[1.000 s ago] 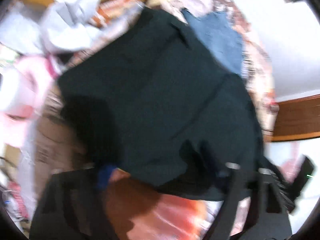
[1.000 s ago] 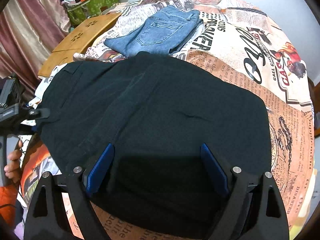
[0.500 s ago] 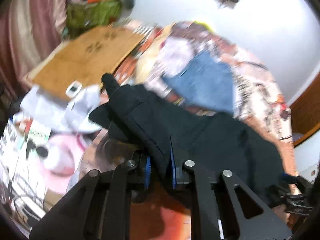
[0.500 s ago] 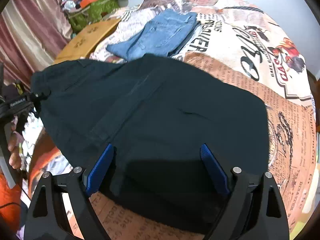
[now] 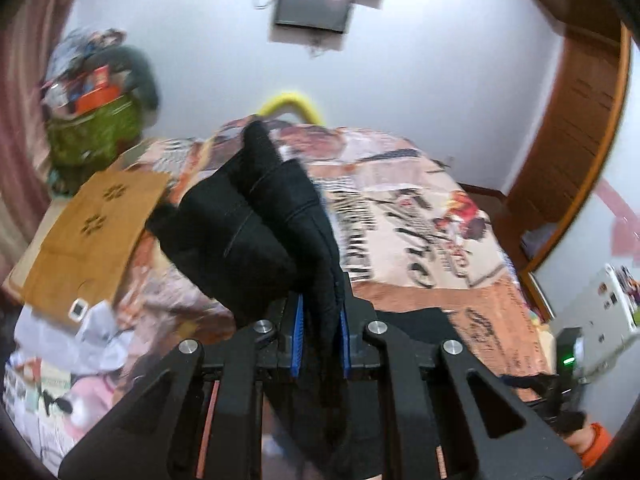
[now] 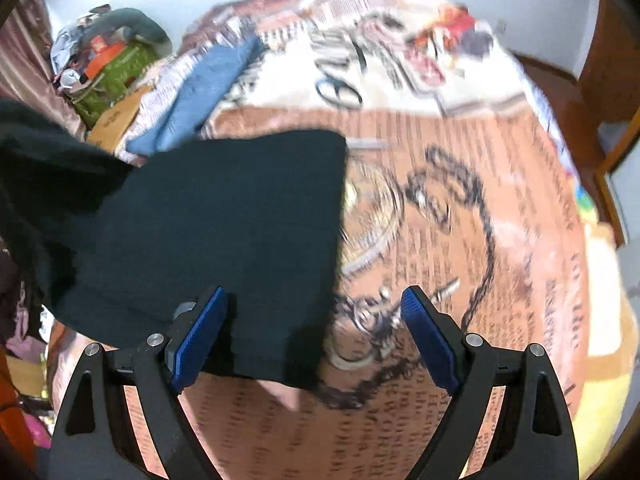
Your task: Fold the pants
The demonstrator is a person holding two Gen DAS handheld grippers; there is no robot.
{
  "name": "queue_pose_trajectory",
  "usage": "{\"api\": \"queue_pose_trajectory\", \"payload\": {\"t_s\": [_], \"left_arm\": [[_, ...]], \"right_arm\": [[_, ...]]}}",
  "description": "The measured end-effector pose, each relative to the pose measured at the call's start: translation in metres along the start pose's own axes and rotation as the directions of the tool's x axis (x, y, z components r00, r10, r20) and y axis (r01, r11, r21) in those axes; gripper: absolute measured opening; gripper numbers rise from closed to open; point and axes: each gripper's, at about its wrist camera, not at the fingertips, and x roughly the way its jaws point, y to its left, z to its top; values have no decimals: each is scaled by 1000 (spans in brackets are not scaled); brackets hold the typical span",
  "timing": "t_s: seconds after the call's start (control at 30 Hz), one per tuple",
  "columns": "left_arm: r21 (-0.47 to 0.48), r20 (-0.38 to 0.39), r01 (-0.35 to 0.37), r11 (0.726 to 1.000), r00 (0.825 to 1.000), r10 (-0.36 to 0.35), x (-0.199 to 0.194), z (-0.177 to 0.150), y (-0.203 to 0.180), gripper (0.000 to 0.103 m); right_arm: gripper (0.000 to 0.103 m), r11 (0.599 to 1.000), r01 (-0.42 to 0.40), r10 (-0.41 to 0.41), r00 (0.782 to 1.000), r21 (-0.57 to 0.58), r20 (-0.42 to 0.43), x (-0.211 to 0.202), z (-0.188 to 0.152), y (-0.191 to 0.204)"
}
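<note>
The black pants lie on the newspaper-print bed cover, their left part lifted off the bed. My left gripper is shut on a bunched edge of the black pants and holds it up above the bed. My right gripper is open and empty, low over the pants' near right edge, its left finger above the cloth and its right finger above the bare cover.
Folded blue jeans lie at the far left of the bed. A wooden board and a green bag are at the left side. A wooden headboard stands at the right, and the white wall behind.
My left gripper has raised the gripped edge of the pants higher and swung to face the wall. The right gripper has shifted right, off the middle of the pants to their edge.
</note>
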Motion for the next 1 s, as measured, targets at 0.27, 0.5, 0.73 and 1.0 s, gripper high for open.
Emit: {"api": "queue_pose_trajectory", "payload": {"t_s": [0.27,0.5,0.73,1.0], "left_arm": [[92,-109,180,979,979,-170,35,-3,-86,13],[142,-392,302,943,891,-227,82,-42,-140,15],[192,-325,320,928,913,-248,54,-37,-138,87],[309,-163,57,949,987,-6,52,-5,-99,98]], "right_arm": [[87,999,-46,47,999,-28,24,2,3,3],[87,996,-85,85,996,-10,41,-7,-3,-4],[87,997,-80,80,995,-7,59,-17,-9,-9],[87,998,-59,61,996,-21,71,-26,-16,-5]]}}
